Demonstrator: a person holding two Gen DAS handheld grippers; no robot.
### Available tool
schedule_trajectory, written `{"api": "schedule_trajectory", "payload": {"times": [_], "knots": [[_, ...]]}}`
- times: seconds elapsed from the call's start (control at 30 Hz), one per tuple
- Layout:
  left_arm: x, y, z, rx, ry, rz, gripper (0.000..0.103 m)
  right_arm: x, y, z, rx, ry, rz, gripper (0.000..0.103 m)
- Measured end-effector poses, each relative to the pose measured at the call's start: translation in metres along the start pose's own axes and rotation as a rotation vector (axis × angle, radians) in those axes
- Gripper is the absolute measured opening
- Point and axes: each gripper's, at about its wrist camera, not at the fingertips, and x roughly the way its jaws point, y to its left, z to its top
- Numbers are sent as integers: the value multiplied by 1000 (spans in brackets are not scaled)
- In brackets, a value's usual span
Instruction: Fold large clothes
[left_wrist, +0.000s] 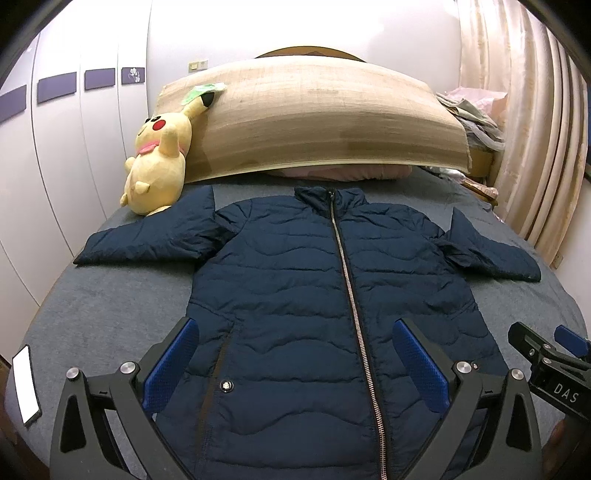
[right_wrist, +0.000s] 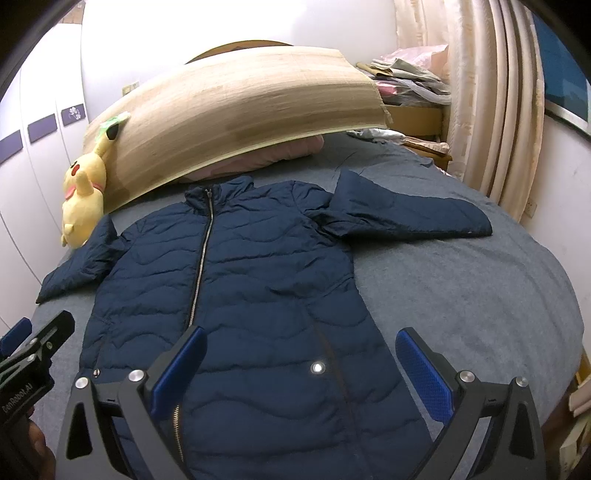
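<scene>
A navy quilted jacket (left_wrist: 295, 295) lies flat and zipped on the grey bed (left_wrist: 110, 314), collar toward the headboard, both sleeves spread sideways. My left gripper (left_wrist: 295, 365) hovers open over the jacket's lower front, blue pads wide apart with nothing between them. The right gripper (left_wrist: 546, 350) shows at the right edge of the left wrist view. In the right wrist view the same jacket (right_wrist: 229, 280) fills the middle, and my right gripper (right_wrist: 303, 369) stands open above its lower right side near a snap. The left gripper (right_wrist: 33, 347) appears at the left edge.
A yellow plush toy (left_wrist: 159, 166) leans by the left sleeve against a rolled beige mat (left_wrist: 314, 125) at the bed's head. A white phone (left_wrist: 26, 384) lies at the near left corner. Curtains (left_wrist: 535, 147) and piled clothes (right_wrist: 406, 77) stand on the right.
</scene>
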Motion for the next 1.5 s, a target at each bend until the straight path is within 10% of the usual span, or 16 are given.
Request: {"api": "schedule_trajectory", "payload": {"times": [0.9, 1.2, 1.5], "knots": [[4, 14, 2, -48, 18, -23, 103, 7, -19, 2, 54, 19, 52, 103], [30, 49, -10, -175, 154, -32, 103, 32, -149, 21, 445, 18, 216, 103], [41, 54, -18, -210, 201, -56, 103, 158, -316, 51, 923, 75, 323, 103]]}}
